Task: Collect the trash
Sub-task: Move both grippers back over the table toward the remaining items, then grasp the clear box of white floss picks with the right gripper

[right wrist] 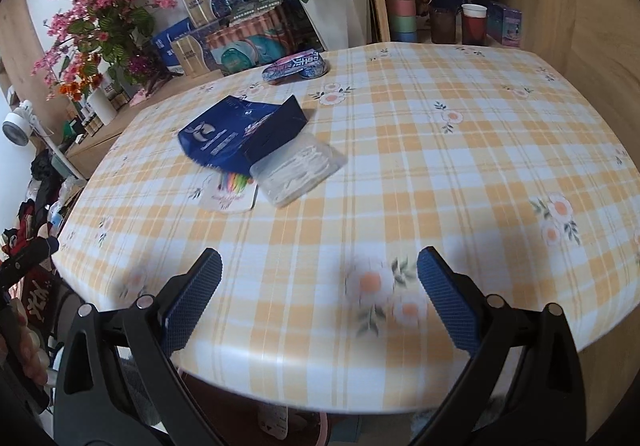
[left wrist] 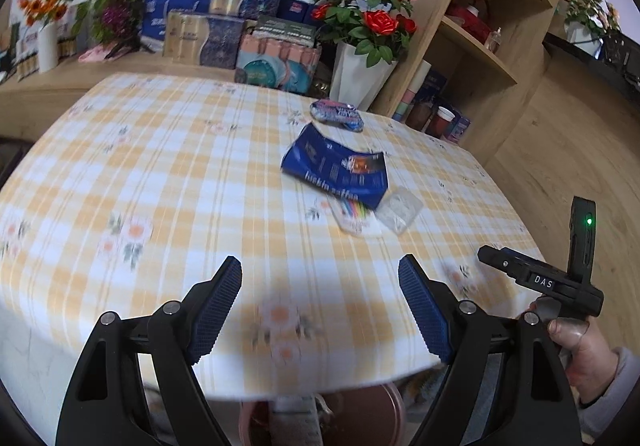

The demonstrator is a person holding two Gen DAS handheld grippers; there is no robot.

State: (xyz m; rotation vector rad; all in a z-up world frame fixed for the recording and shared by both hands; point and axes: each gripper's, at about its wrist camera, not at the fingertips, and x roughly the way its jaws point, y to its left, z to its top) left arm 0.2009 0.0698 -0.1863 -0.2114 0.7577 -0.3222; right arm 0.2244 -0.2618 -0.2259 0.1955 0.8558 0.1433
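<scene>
Both tools gaping (nothing held), blue wrapper [left wrist: 336, 166] on table [left wrist: 160, 174]

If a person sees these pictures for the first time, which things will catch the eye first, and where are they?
First comes the round table with its yellow checked flowered cloth, filling both views. Near its middle lies a small cluster of litter: a crumpled dark blue foil bag partly over a white wrapper with coloured stripes, and a clear plastic box touching them. Behind the table, red artificial roses in a white pot stand out; both grippers are open and empty.
</scene>
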